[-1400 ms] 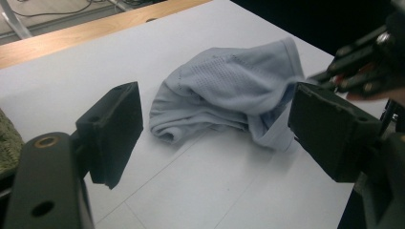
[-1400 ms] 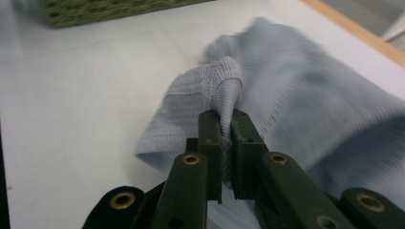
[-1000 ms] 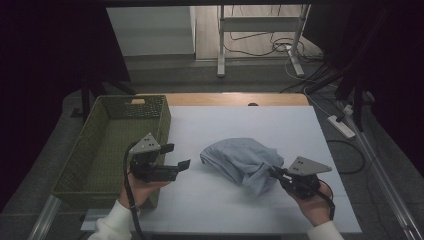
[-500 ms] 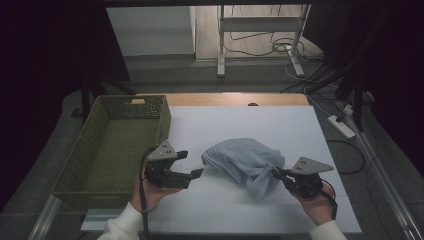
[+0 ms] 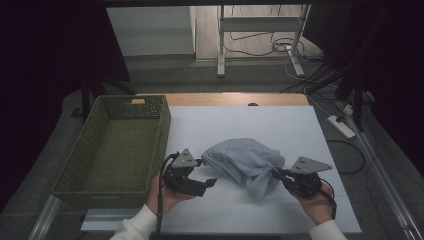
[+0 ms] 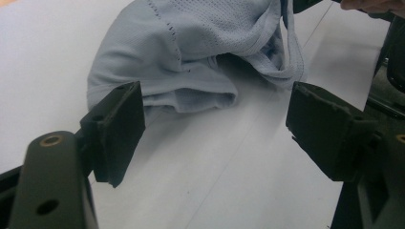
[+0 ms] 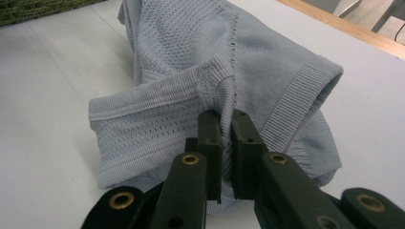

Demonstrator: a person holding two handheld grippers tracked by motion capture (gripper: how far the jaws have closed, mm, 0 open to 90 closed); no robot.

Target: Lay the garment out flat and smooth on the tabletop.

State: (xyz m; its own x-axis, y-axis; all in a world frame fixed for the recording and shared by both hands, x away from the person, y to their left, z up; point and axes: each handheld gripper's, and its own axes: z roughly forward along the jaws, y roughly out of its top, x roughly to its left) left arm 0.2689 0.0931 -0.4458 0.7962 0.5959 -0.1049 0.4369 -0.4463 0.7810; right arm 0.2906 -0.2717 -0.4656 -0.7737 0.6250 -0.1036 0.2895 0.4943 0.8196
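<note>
Two grippers at grey garment [image 5: 245,162]; right gripper [image 5: 278,174] clamped on its ribbed edge; left gripper [image 5: 207,176] jaws apart, just beside cloth, not touching; green basket [image 5: 90,150] left.

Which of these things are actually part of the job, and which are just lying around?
In the job:
- grey-blue garment, pinched by the right gripper
- left gripper, open beside it

Lying about:
- green basket
- power strip on the floor
- floor cables
</note>
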